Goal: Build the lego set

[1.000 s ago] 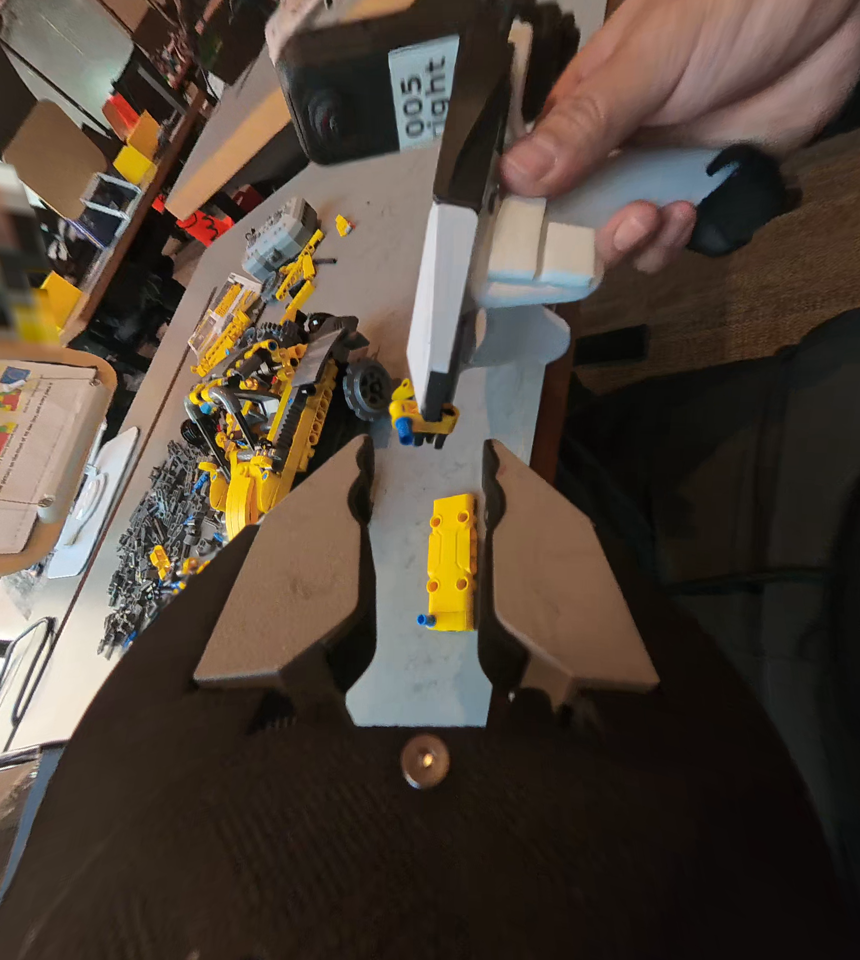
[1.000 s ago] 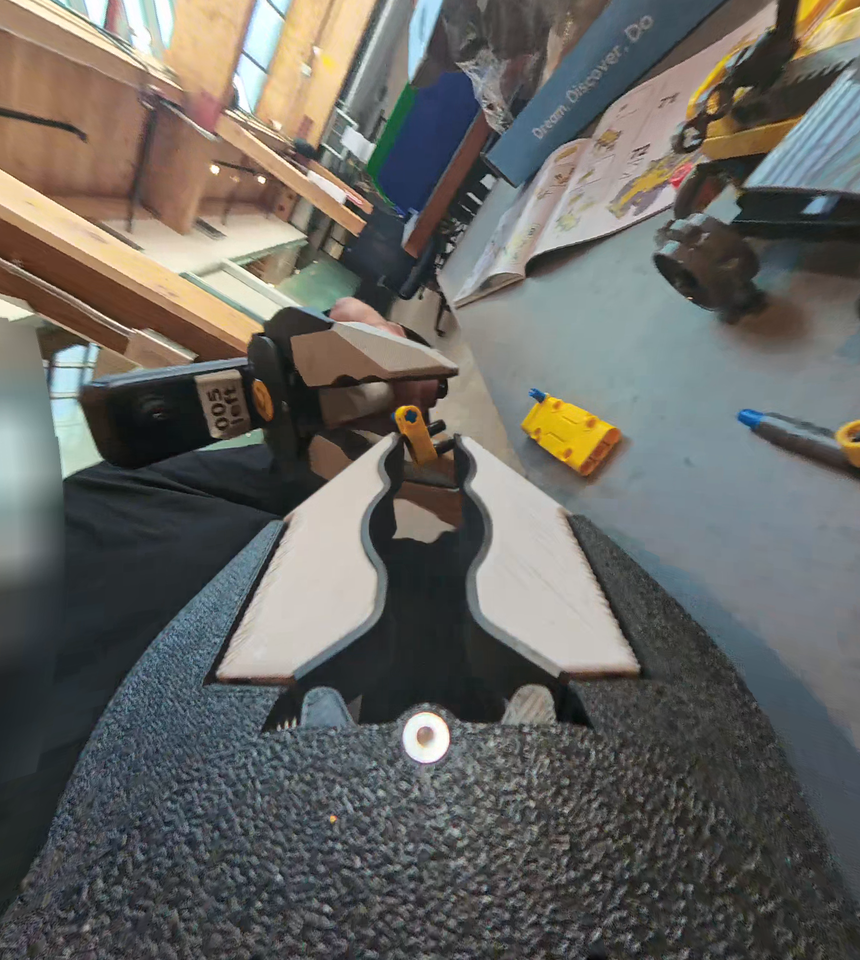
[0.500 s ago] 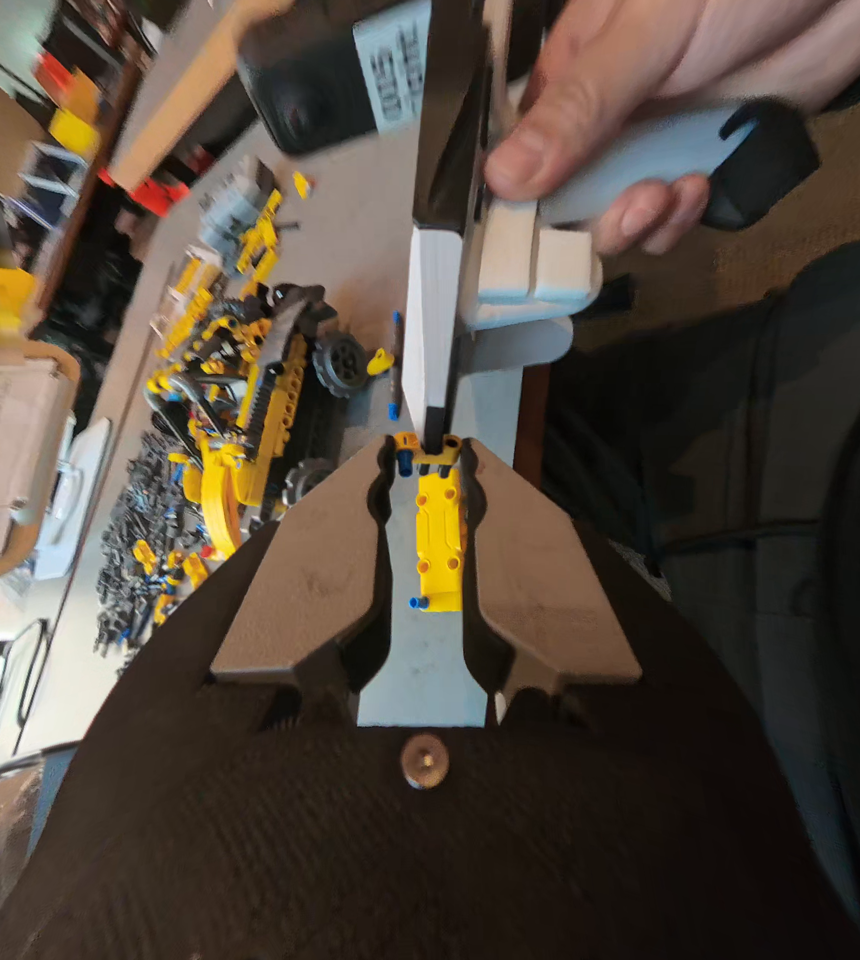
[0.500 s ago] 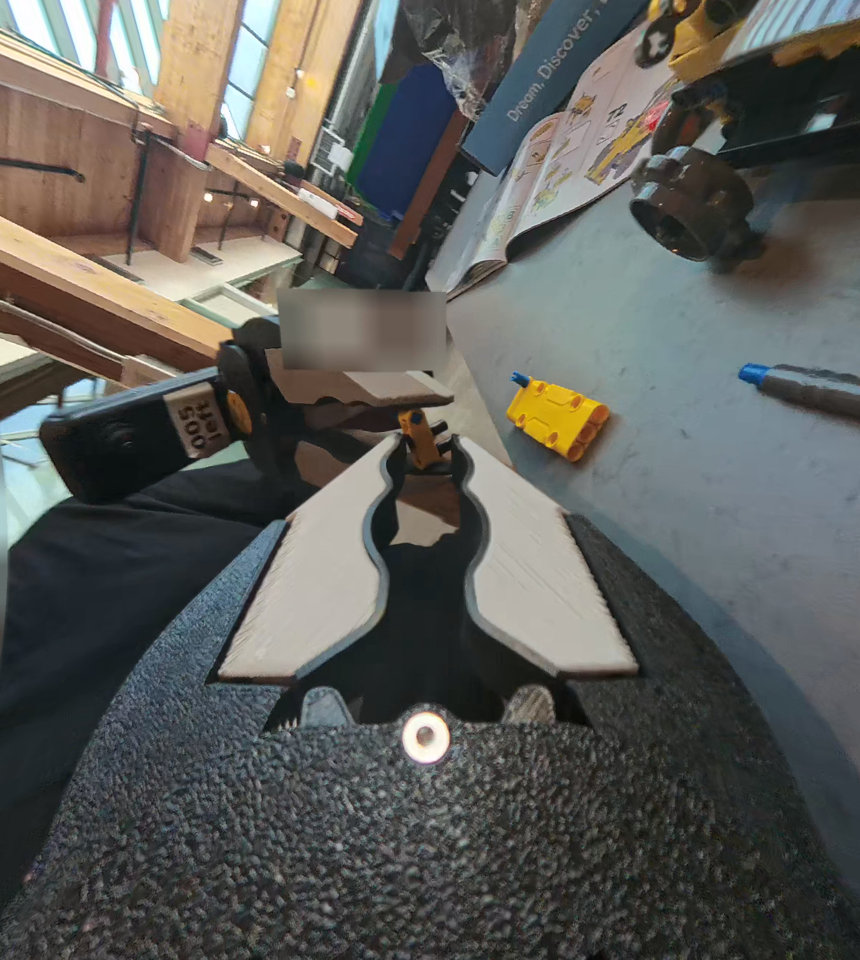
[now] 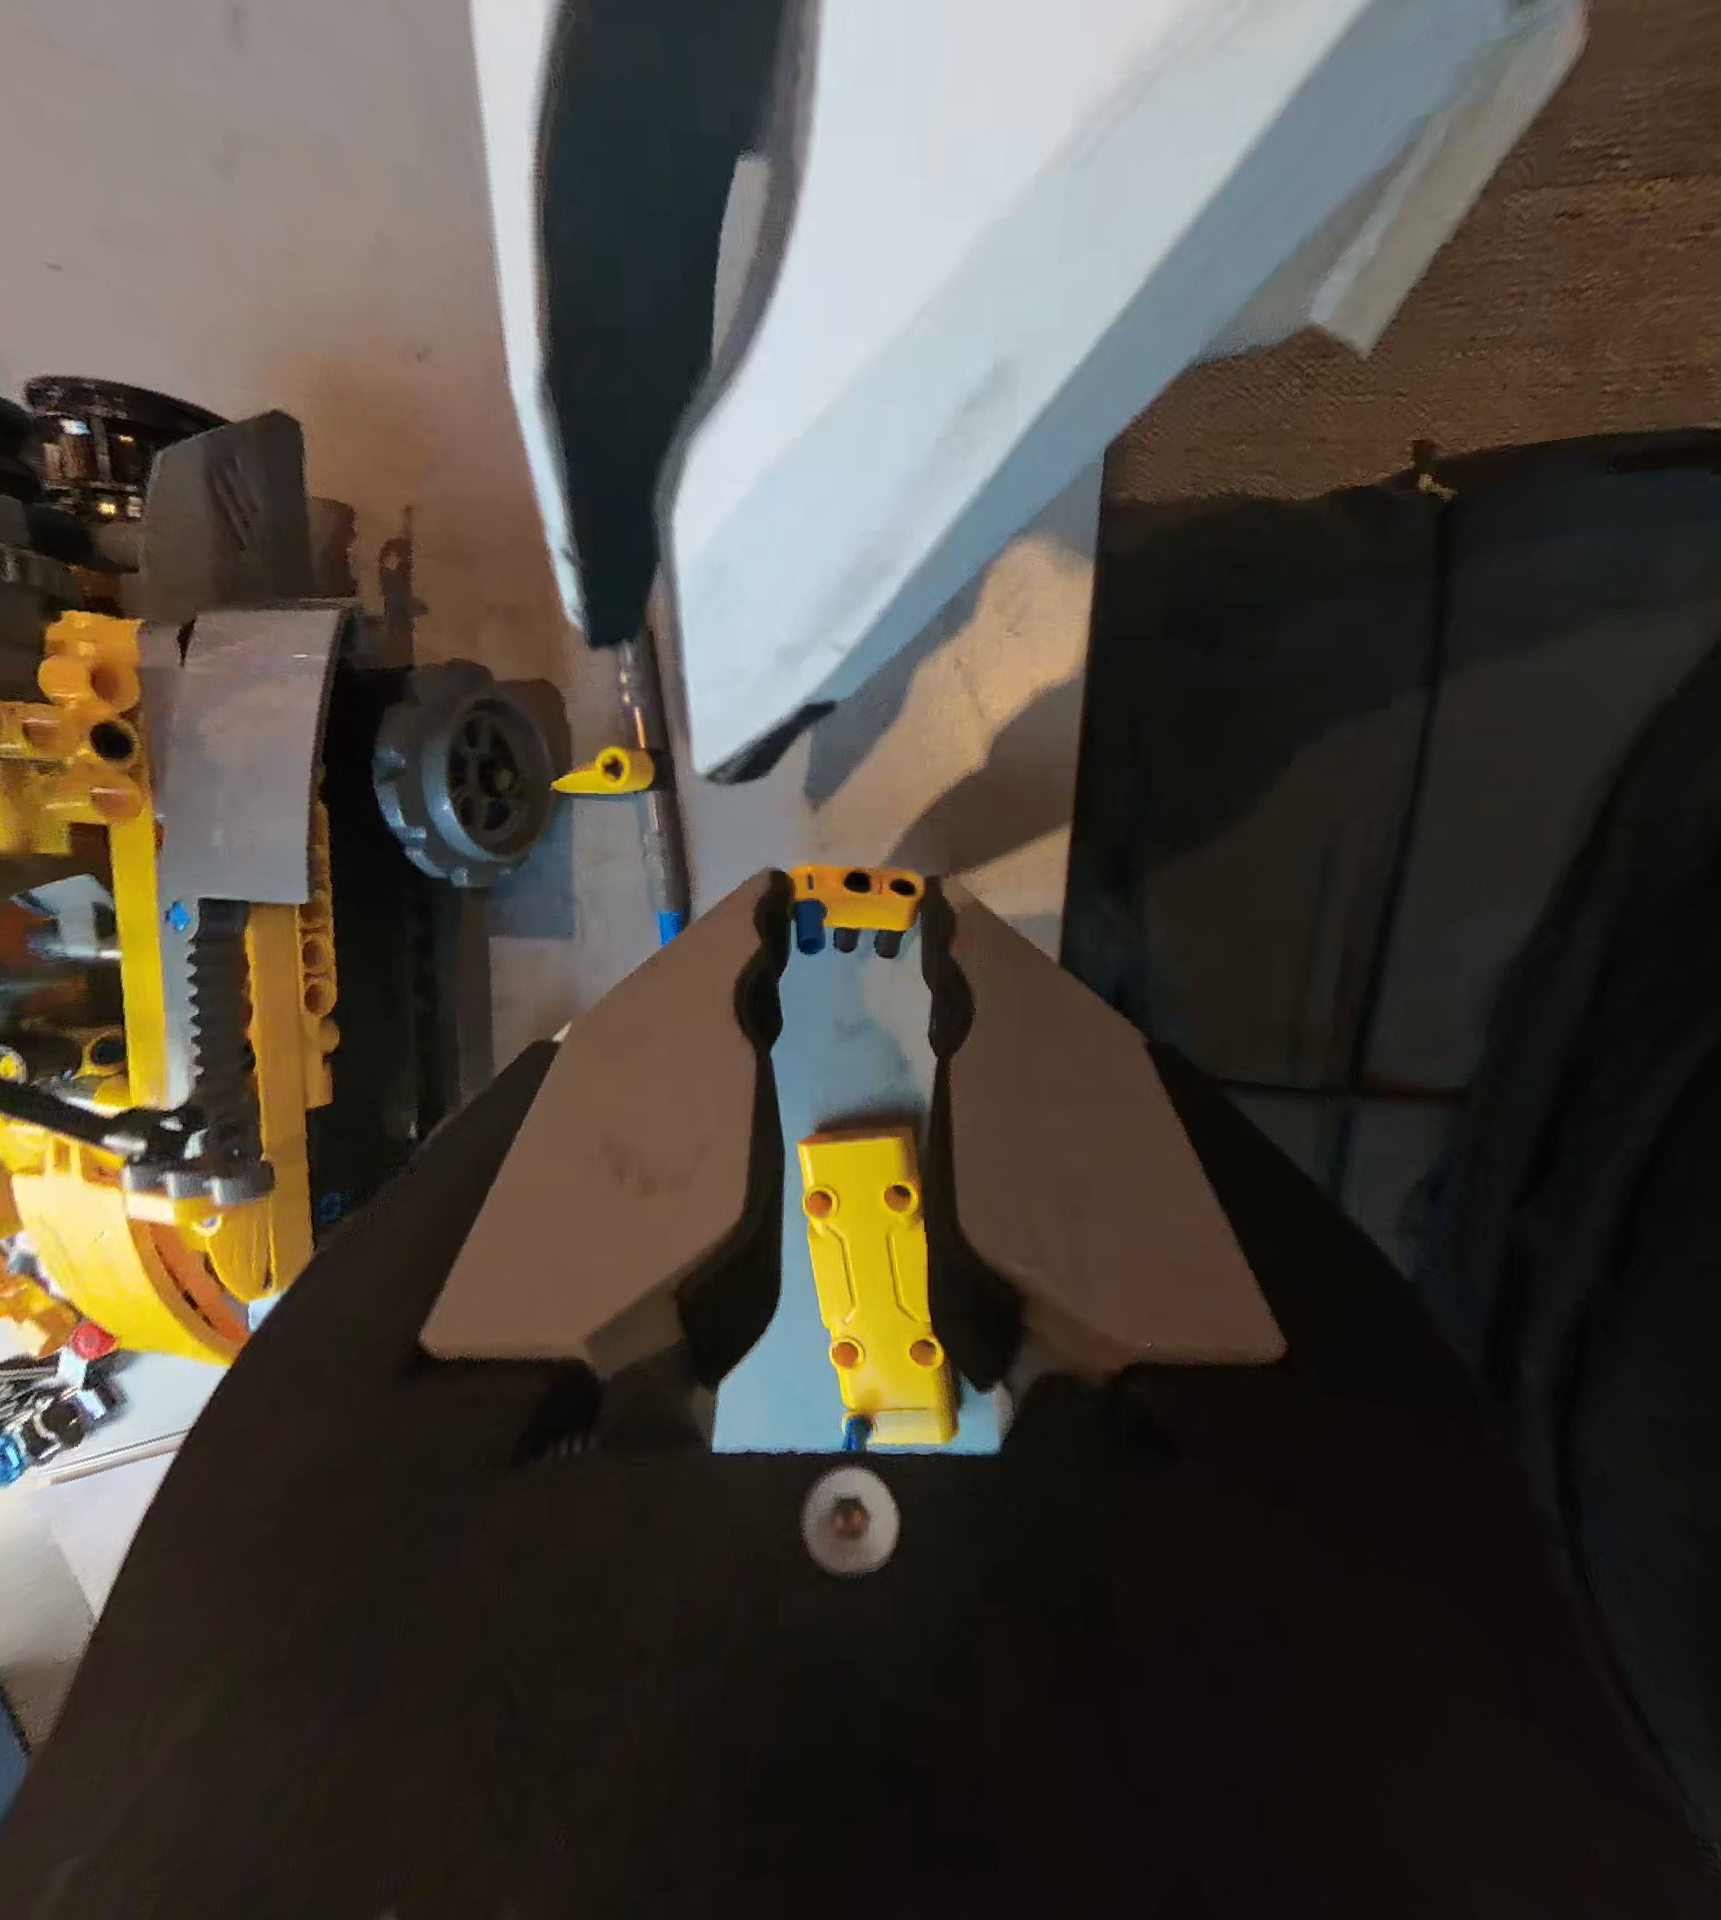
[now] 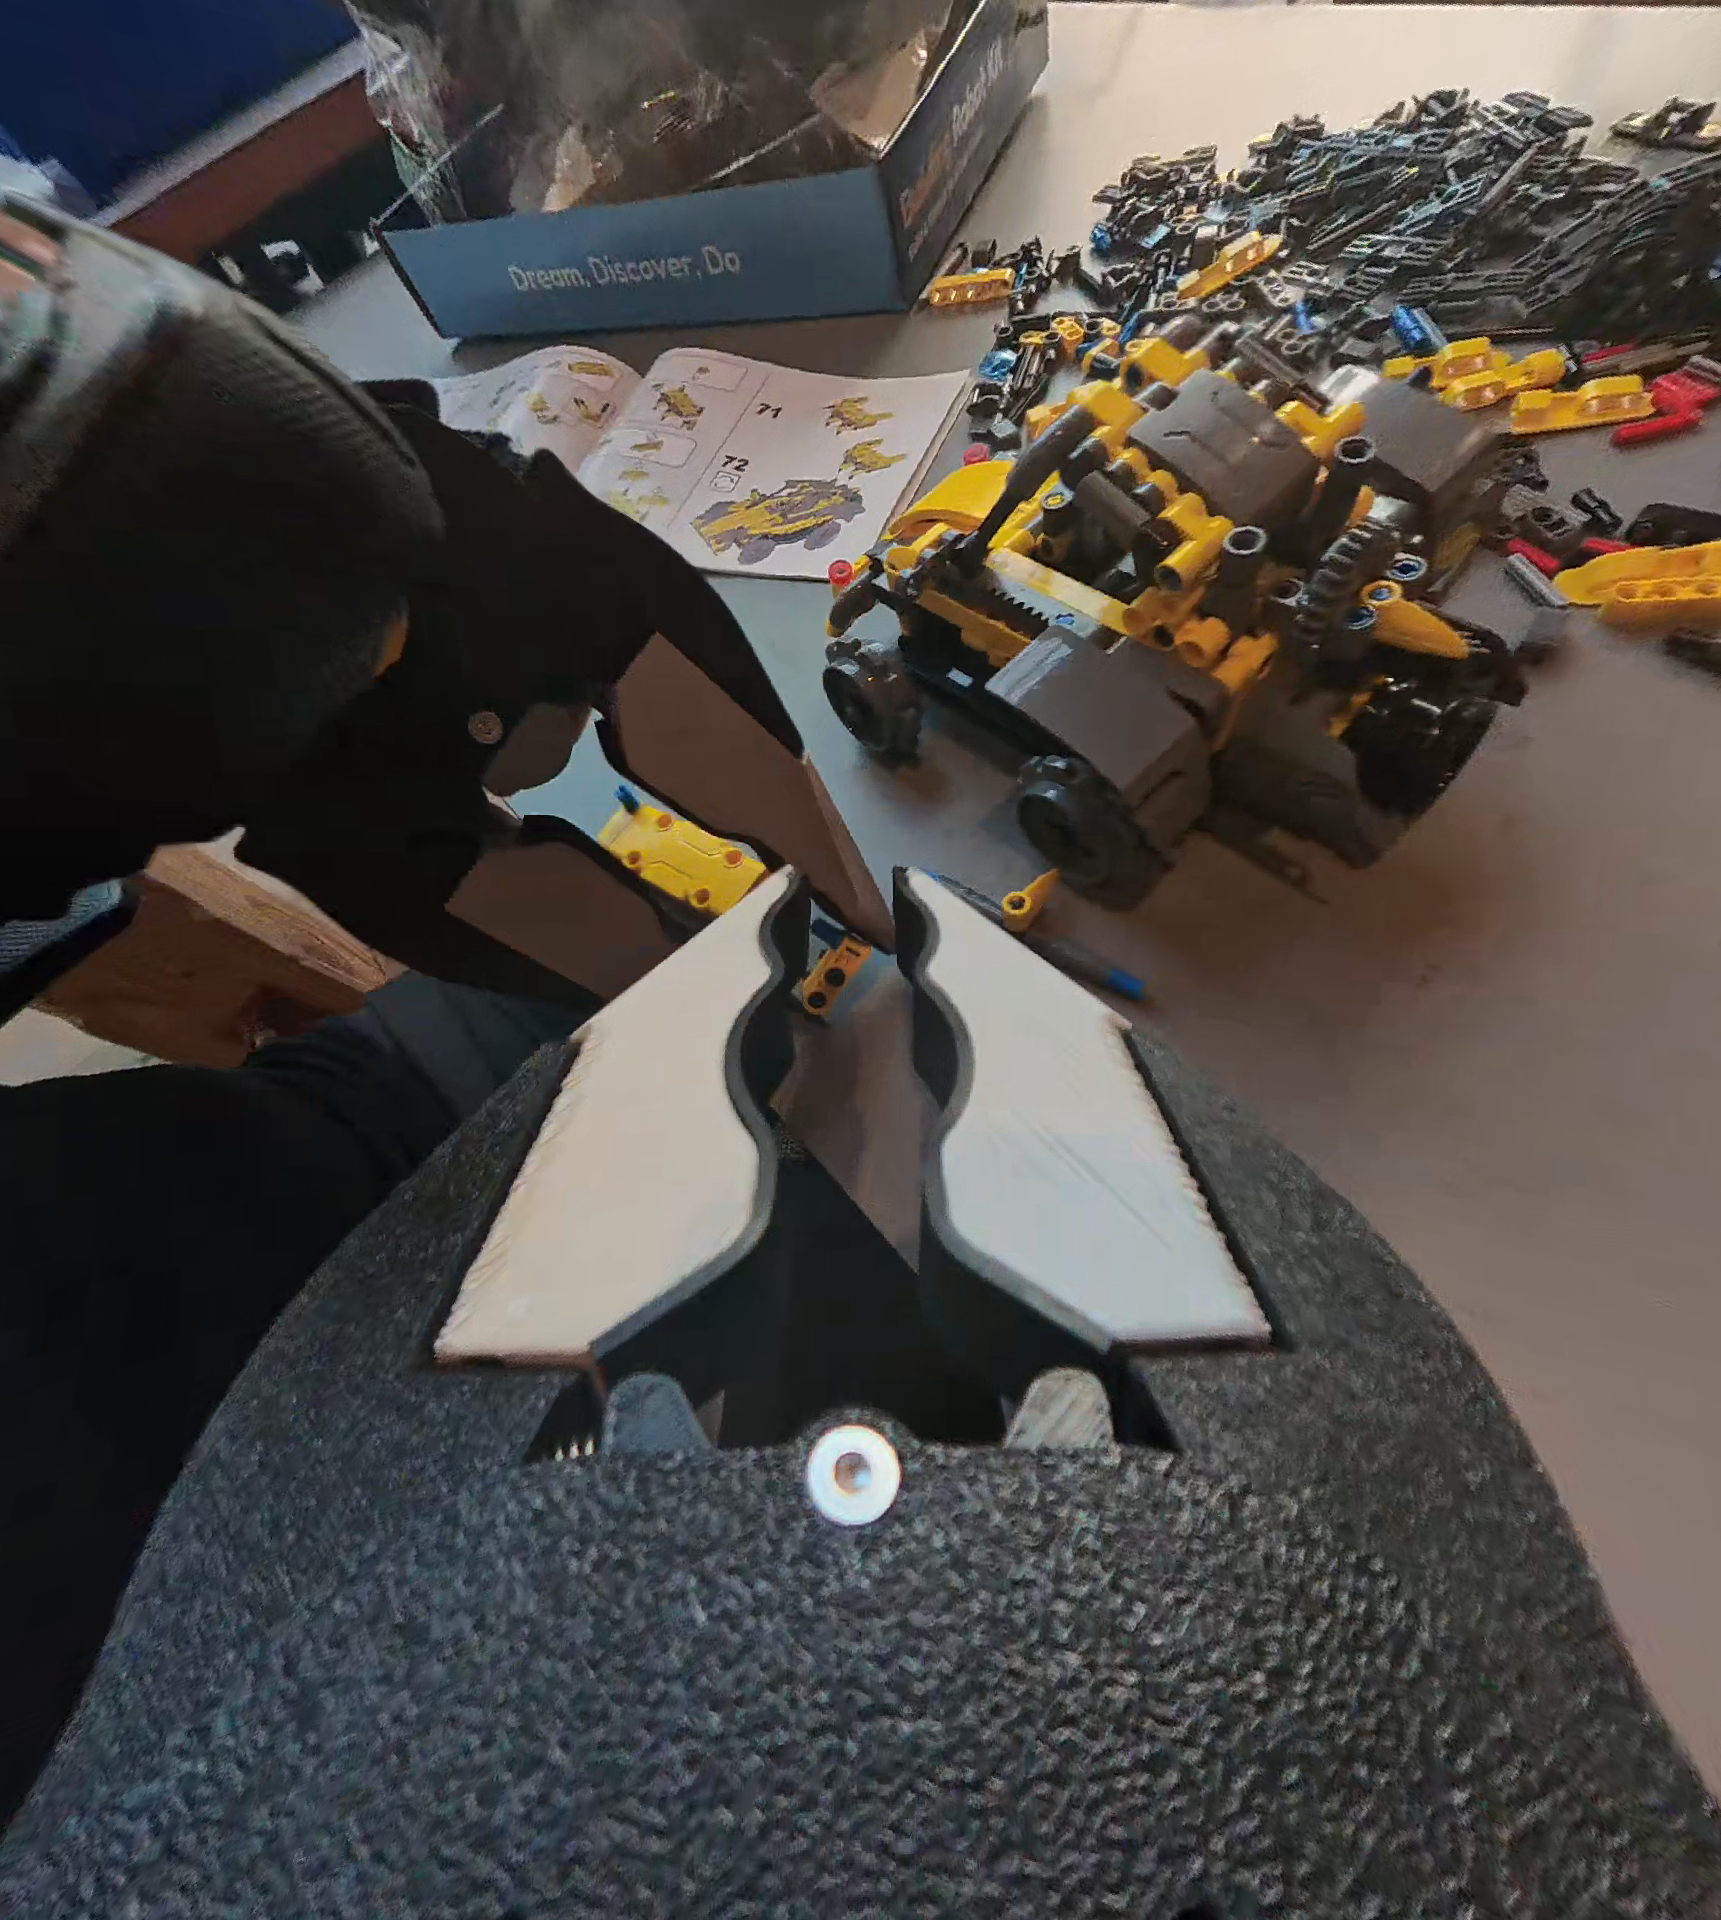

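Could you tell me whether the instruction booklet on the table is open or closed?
Open: the instruction booklet lies flat on the table, with two facing pages of diagrams showing.

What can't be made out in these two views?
- Left wrist view: right gripper is motion-blurred and cut off by the top edge.
- Left wrist view: yellow vehicle model is cut by the left edge.
- Right wrist view: yellow panel is half hidden behind the left gripper.
- Right wrist view: small yellow connector is mostly hidden by both grippers' fingers.
- Right wrist view: loose parts pile is too small to sort.
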Tool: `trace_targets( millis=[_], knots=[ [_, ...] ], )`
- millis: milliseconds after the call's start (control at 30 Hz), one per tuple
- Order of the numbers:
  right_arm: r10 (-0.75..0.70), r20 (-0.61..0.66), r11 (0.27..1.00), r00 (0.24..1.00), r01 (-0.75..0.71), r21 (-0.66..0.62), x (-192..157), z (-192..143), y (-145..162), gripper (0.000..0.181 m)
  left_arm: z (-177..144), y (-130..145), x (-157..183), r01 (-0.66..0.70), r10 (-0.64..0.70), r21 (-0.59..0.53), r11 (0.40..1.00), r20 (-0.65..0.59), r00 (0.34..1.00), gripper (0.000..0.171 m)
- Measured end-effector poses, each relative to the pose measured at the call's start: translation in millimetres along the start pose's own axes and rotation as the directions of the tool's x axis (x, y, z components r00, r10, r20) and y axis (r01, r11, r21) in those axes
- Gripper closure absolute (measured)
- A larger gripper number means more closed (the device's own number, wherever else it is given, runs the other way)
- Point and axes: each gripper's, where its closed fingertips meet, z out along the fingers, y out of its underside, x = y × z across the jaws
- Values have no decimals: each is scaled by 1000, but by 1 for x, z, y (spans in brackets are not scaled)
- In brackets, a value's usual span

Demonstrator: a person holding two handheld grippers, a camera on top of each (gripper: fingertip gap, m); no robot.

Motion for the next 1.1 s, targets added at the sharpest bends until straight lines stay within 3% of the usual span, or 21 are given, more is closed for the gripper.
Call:
trace_targets(
  millis=[233, 333, 433, 600, 767, 933, 1033, 1100],
  knots=[
    [76, 26, 995, 997, -77, 63, 19, -18, -6, 165, 0, 2, 2, 17, -19, -22, 1000, -69, 997, 148],
    [88, 8, 989, 996, -88, 116, 30, -26, -11, 163, -4, -1, -5, 63, -62, 29, 998, -34, 998, 137],
    [13, -60, 988, 998, -3, 156, 40, -38, -17, 163, -18, -9, -7, 138, -132, 126, 982, -56, 990, 117],
    [-148, -158, 971, 976, 173, 164, 40, -50, -24, 161, -50, 0, -8, 218, -210, 224, 950, -63, 976, 115],
    [-174, -206, 972, 963, 202, 123, 47, -48, -21, 130, -68, 25, -7, 262, -257, 251, 932, -54, 965, 120],
    [-307, -216, 914, 927, 350, 203, 31, -44, -32, 134, -73, 34, -6, 251, -248, 239, 938, -43, 968, 115],
    [-366, -159, 880, 917, 397, 260, 4, -41, -41, 113, -74, 30, -4, 271, -258, 264, 925, -85, 962, 97],
    [-381, -65, 877, 922, 383, 290, -18, -39, -43, 109, -78, 26, -6, 300, -280, 300, 906, -108, 954, 86]
  ],
)
